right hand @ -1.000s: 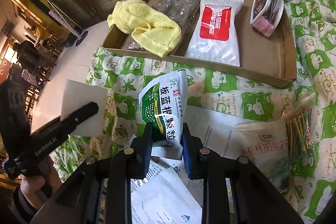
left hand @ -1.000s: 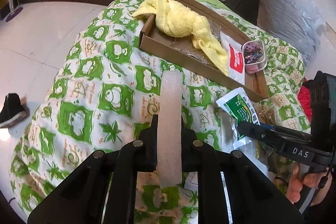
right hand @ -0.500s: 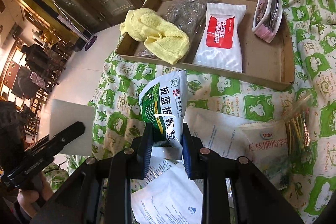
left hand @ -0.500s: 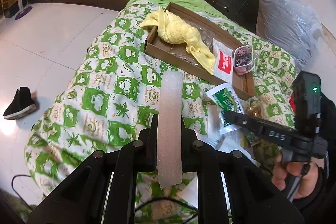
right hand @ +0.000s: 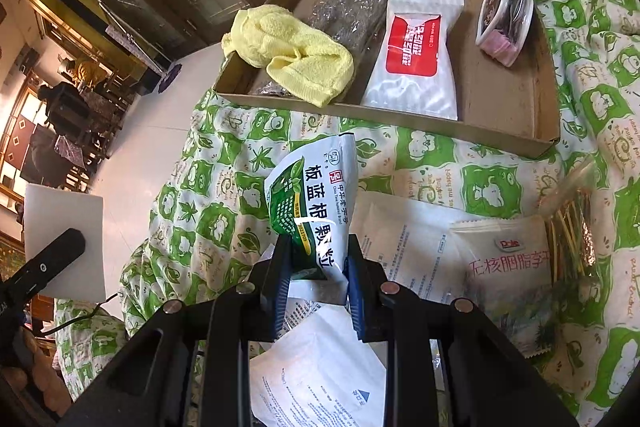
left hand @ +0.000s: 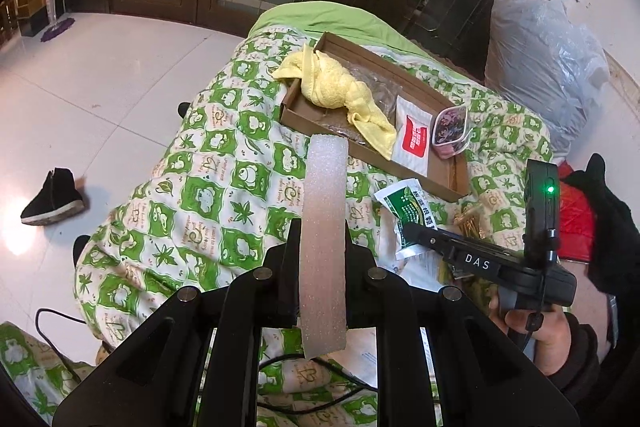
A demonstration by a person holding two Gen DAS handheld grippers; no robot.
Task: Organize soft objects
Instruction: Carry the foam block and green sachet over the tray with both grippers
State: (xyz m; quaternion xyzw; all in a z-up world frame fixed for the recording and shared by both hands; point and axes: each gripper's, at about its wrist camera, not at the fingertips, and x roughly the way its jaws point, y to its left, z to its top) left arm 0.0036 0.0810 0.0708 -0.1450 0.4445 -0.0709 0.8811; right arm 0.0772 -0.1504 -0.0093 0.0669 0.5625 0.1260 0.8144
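Note:
My left gripper [left hand: 318, 239] is shut on a white foam strip [left hand: 324, 227] and holds it upright well above the green-and-white quilt [left hand: 192, 195]. My right gripper [right hand: 316, 247] is shut on a green-and-white medicine sachet [right hand: 316, 199] held over the quilt; it also shows in the left wrist view [left hand: 404, 203]. A shallow cardboard tray [right hand: 504, 107] lies beyond with a yellow towel [right hand: 296, 55], a red-and-white pouch [right hand: 416, 59], a clear bag of dark material [right hand: 352, 11] and a small pink-edged pack [right hand: 506, 15].
White paper leaflets [right hand: 404, 243], a Dole snack packet [right hand: 508, 259] and a bag of yellow sticks [right hand: 568, 227] lie on the quilt near my right gripper. A black shoe [left hand: 52, 197] sits on the white tile floor. A big plastic sack [left hand: 544, 67] stands at the far right.
My left gripper has pulled back and up with the foam strip, so the tray looks smaller. My right gripper has also drawn back a little, still holding the sachet.

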